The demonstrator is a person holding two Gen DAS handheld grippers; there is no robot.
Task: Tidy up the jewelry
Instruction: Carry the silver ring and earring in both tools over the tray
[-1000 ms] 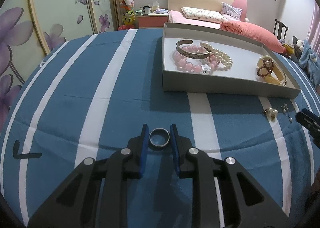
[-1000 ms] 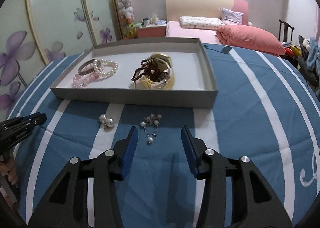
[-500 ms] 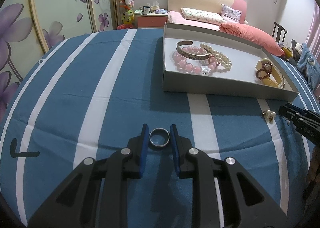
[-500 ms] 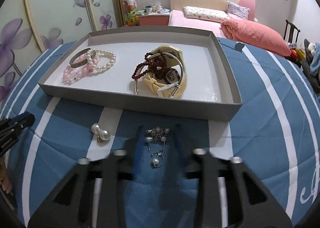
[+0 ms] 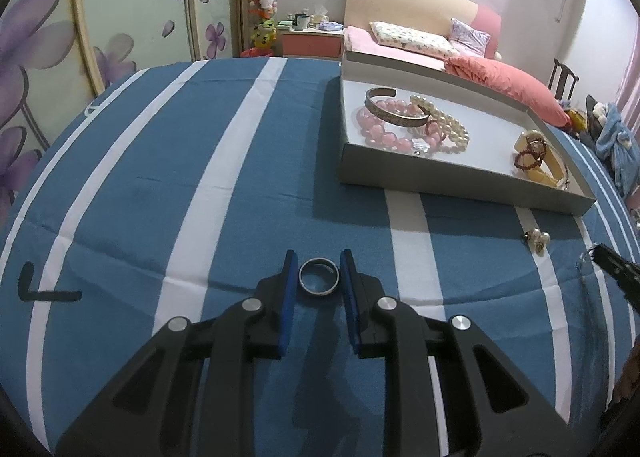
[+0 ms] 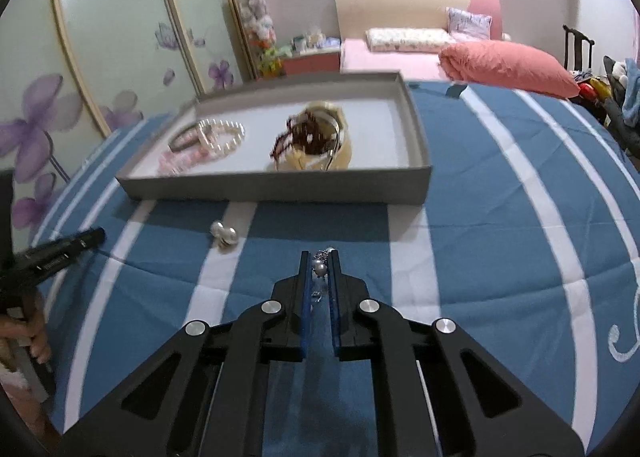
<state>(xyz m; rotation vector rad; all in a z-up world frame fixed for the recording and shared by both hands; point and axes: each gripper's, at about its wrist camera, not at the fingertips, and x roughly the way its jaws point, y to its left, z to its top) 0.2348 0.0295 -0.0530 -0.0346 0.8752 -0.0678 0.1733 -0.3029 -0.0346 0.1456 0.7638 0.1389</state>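
My left gripper (image 5: 319, 259) is shut on a silver ring (image 5: 319, 281) and holds it just above the blue striped cloth. My right gripper (image 6: 320, 257) is shut on a dangling pearl earring (image 6: 319, 268), lifted off the cloth. A grey tray (image 5: 460, 181) (image 6: 280, 188) holds a metal bangle (image 5: 394, 111), pink beads (image 5: 384, 139), a pearl bracelet (image 5: 446, 123) and a cream watch with dark red beads (image 6: 316, 145). A pearl stud earring (image 5: 538, 237) (image 6: 224, 235) lies on the cloth in front of the tray.
The striped cloth (image 5: 160, 177) covers the whole work surface. The right gripper's tip (image 5: 616, 269) shows at the left view's right edge; the left gripper (image 6: 60, 249) shows at the right view's left edge. A bed (image 6: 440, 45) and wardrobe doors (image 5: 120, 17) stand behind.
My right gripper moved forward over the dangling earring, shut on it and lifted it. My left gripper stayed shut on the ring and shifted slightly.
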